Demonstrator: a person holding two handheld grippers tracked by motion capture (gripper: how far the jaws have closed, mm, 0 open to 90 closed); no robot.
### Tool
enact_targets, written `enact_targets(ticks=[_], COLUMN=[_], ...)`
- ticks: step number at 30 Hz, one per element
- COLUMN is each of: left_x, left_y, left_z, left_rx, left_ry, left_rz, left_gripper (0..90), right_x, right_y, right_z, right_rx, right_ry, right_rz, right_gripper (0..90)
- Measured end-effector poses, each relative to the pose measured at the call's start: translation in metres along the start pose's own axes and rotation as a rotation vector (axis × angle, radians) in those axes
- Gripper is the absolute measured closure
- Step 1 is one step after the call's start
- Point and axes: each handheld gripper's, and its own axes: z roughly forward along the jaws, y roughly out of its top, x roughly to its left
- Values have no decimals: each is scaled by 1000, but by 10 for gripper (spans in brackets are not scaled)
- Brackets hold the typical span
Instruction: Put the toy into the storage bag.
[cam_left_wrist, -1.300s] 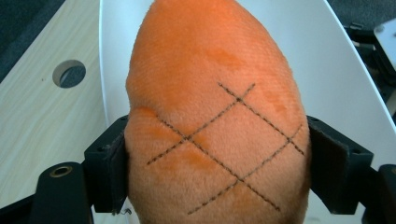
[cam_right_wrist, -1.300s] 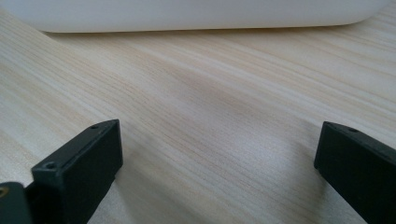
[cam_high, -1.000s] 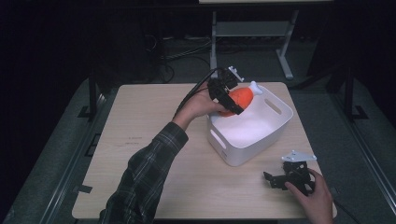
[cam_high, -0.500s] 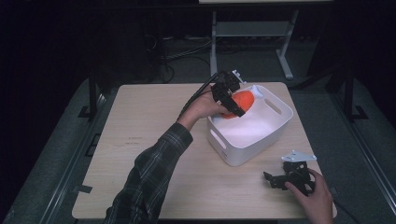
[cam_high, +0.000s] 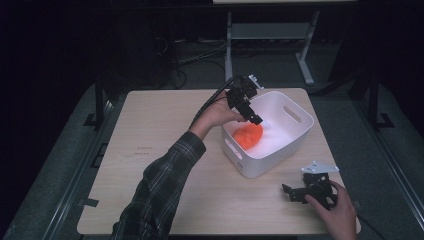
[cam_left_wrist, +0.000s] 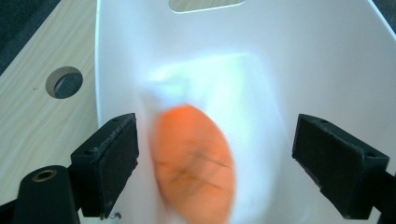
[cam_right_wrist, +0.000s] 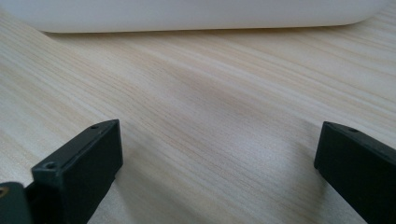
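Note:
An orange ball-like object (cam_high: 248, 135) lies inside the white plastic bin (cam_high: 292, 145) near its left wall; in the left gripper view the orange object (cam_left_wrist: 194, 163) appears blurred below the jaws. My left gripper (cam_high: 254, 119) hovers over the bin's left rim, its jaws spread wide with nothing between them, and the left gripper (cam_left_wrist: 215, 163) looks down into the bin (cam_left_wrist: 289, 60). My right gripper (cam_high: 291, 195) rests low at the table's front right, open, facing the bin's near wall (cam_right_wrist: 187, 14), and this right gripper (cam_right_wrist: 219, 168) has bare table between its jaws.
The light wooden table (cam_high: 160, 145) has free room at the left and along the front. A round hole (cam_left_wrist: 64, 82) in the tabletop sits beside the bin. A metal stand (cam_high: 265, 35) is on the dark floor behind the table.
The left gripper has opened and let go of the orange object, which dropped from between its jaws into the bin. The right gripper has stayed in place.

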Motion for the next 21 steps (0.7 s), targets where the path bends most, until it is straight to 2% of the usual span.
enact_targets(ticks=[10,21], left_x=[-2,-3], left_y=[-8,-25], left_z=[-27,-47], left_rx=[-20,-48], left_ry=[28,38], left_rz=[12,9], left_gripper=[139,140], right_x=[0,0], right_y=[0,0], right_z=[0,0], right_rx=[0,0], right_ry=[0,1], right_rz=[-1,-1], right_gripper=[5,6])
